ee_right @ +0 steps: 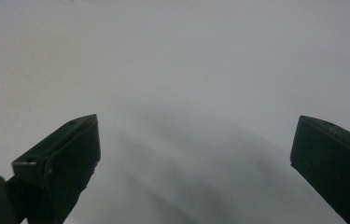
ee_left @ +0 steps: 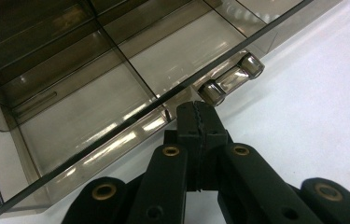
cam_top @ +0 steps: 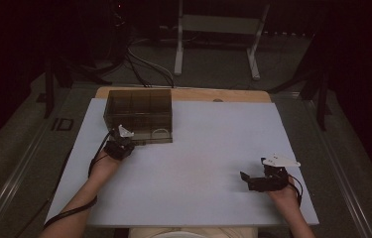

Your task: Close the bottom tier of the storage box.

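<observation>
A smoky see-through box (cam_top: 139, 111) with several compartments stands open-topped at the back left of the white table (cam_top: 203, 144). My left gripper (cam_top: 123, 142) sits right at the box's front wall. In the left gripper view its jaws (ee_left: 197, 114) are pressed together just under the box rim (ee_left: 93, 144), beside a clear handle with two round ends (ee_left: 231, 77); nothing shows between them. My right gripper (cam_top: 247, 181) rests at the front right, pointing left. Its jaws (ee_right: 196, 135) stand wide apart over bare white surface.
A wooden board edge (cam_top: 198, 94) shows behind the white sheet. Beyond the table, a metal frame (cam_top: 218, 25) and cables (cam_top: 144, 64) lie on the grey floor. The box compartments look empty.
</observation>
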### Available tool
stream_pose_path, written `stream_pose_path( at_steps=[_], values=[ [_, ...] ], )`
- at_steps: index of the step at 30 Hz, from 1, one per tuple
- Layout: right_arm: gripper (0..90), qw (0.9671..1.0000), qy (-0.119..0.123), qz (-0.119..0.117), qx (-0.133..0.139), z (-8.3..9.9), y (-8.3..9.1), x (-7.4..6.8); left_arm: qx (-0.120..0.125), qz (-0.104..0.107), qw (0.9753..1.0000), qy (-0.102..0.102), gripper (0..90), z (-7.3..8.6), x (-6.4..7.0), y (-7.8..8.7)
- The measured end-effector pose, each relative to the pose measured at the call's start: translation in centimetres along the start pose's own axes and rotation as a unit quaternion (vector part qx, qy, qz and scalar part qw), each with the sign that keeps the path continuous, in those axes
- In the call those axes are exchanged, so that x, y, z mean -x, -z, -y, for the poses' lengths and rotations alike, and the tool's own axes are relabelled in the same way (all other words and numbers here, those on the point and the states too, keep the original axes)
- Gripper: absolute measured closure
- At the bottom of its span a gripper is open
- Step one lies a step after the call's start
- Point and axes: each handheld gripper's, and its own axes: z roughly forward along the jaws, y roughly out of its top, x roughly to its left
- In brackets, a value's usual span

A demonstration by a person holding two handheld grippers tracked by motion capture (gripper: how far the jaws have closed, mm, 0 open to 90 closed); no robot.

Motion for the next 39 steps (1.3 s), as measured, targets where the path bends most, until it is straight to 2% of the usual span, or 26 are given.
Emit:
stream_pose_path(
  at_steps=[39],
  values=[
    [1.3,1.0000,0.000,-0.004,0.000,0.0,-0.1,-0.1,-0.003,-0.013,0.9998,0.010,90.0,-1.3,-1.1,-1.2]
  ],
)
